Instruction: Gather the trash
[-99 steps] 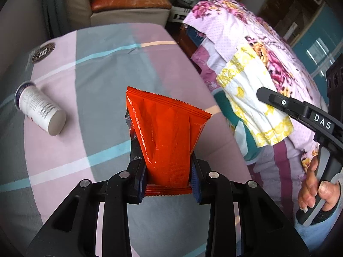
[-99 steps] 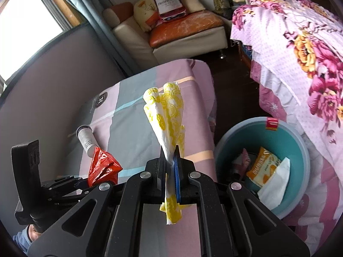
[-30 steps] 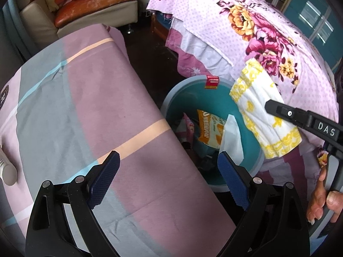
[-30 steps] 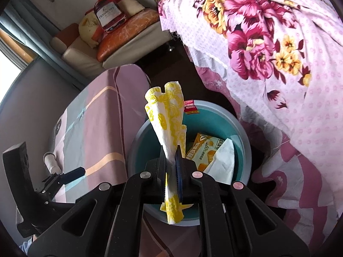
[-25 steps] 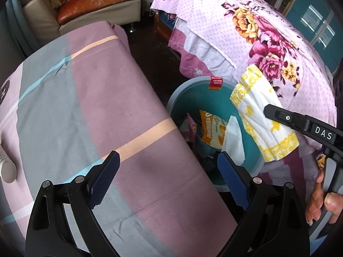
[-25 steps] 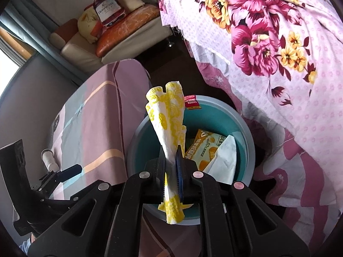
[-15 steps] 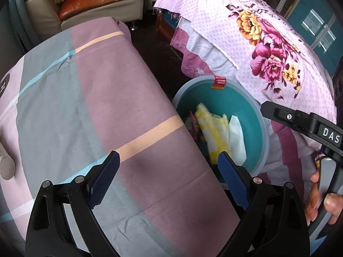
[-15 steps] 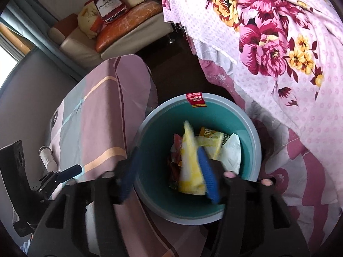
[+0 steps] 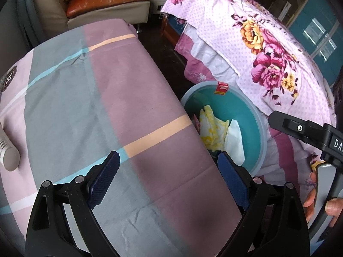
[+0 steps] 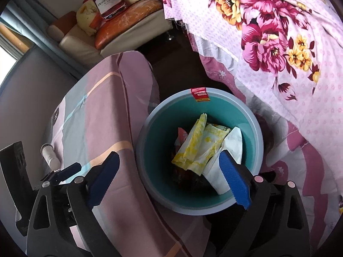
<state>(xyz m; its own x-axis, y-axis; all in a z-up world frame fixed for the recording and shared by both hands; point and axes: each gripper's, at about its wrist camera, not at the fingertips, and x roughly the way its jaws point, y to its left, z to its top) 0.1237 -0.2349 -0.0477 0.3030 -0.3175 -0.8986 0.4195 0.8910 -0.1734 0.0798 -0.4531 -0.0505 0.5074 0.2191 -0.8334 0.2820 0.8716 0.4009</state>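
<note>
Right gripper [image 10: 169, 180], jaws opening and empty, hangs over bin [image 10: 258, 132], wrapper [image 10: 199, 147] inside; left gripper [image 9: 169, 180] apart, empty; next, likely the bottle [image 9: 8, 152] at far left.

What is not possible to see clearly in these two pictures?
- White bottle, left wrist view: cut off by the picture's left edge; its label is unreadable.
- Trash at the bottom of the teal bin, right wrist view: hidden under the yellow wrapper and white paper.
- Red rim sticker: too small to read.
</note>
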